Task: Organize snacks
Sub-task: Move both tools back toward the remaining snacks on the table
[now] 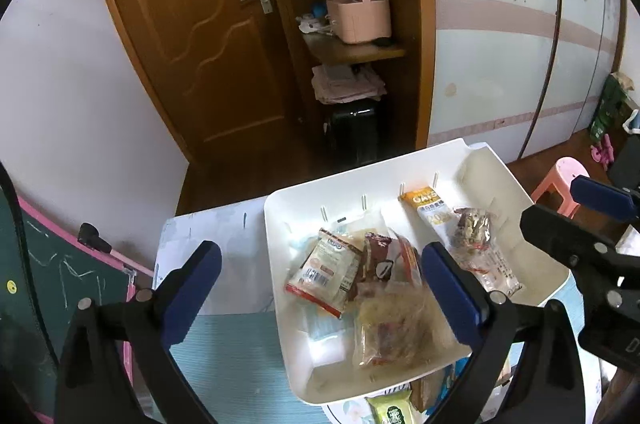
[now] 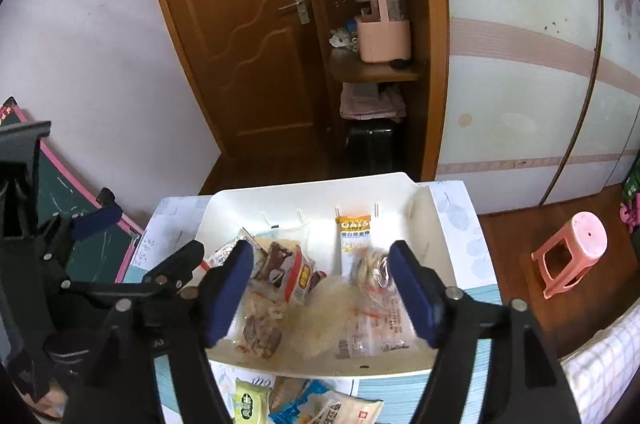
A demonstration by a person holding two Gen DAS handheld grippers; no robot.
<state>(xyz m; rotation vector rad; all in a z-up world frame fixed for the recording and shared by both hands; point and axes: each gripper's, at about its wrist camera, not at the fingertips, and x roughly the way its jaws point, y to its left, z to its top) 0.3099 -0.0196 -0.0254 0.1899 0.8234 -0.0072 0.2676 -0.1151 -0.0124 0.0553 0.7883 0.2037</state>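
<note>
A white plastic bin stands on the table and holds several snack packets. Among them are an orange oats bar, a clear nut packet, a red-and-white packet and a brown chocolate packet. My left gripper hangs open and wide over the bin's left half, gripping nothing. My right gripper hovers open above the clear packets in the bin's middle, its pads not pressing on anything. Each gripper shows at the edge of the other's view.
Loose packets lie on the table in front of the bin: a green one, a blue one, a white one. A chalkboard leans at the left. A pink stool stands on the floor at the right.
</note>
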